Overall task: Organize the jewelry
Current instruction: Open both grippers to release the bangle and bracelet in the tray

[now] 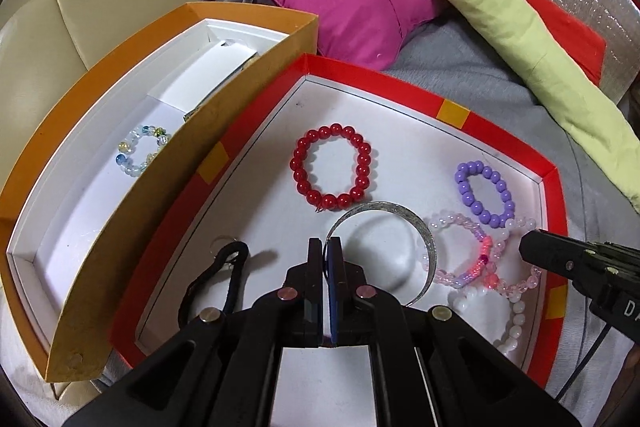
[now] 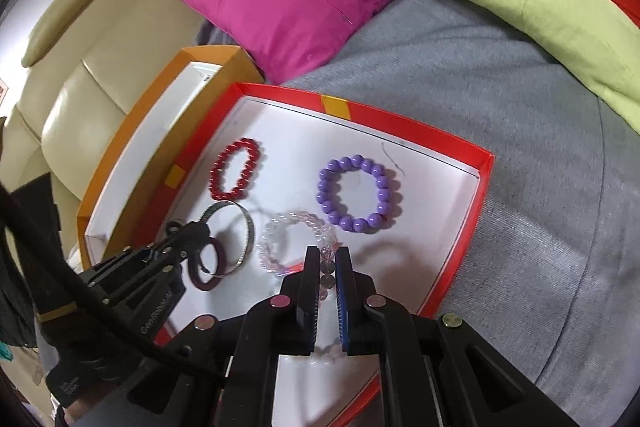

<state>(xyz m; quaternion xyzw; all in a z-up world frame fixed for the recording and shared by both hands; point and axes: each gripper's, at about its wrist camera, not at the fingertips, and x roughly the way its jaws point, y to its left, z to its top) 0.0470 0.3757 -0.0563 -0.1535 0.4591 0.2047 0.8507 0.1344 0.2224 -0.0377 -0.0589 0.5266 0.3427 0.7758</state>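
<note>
On the left, an orange box (image 1: 100, 219) is set edge to edge with a red tray (image 1: 452, 111), both resting on a grey blanket (image 2: 520, 187) on a sofa. One pale glass-bead bracelet (image 1: 140, 151) is already lying on the white floor of the orange box, so that box is judged to be the sorting destination and the task to be at an early stage.

Just inside the tray's left part, a black hair tie (image 1: 216, 279) is seen beside the left gripper (image 1: 325, 247). That gripper's jaws are drawn almost together on the rim of a silver bangle (image 1: 416, 227); the thin band is pinched edgewise, presumably so that it can be lifted off the flat floor and carried over the wall between the two containers.

Further along, a red bead bracelet (image 1: 332, 167) and a purple bead bracelet (image 1: 484, 195) are laid apart and untouched. Nearer the tray's right wall, a pink bead bracelet (image 1: 460, 251) and a white bead bracelet (image 1: 512, 319) are overlapped in a loose heap.

In the right wrist view, the right gripper (image 2: 328, 259) is held narrowly parted, with a few pale beads of the pink bracelet between its fingers; whether they are actually clamped cannot be told. Snagging among the overlapped strands is judged a risk.
</note>
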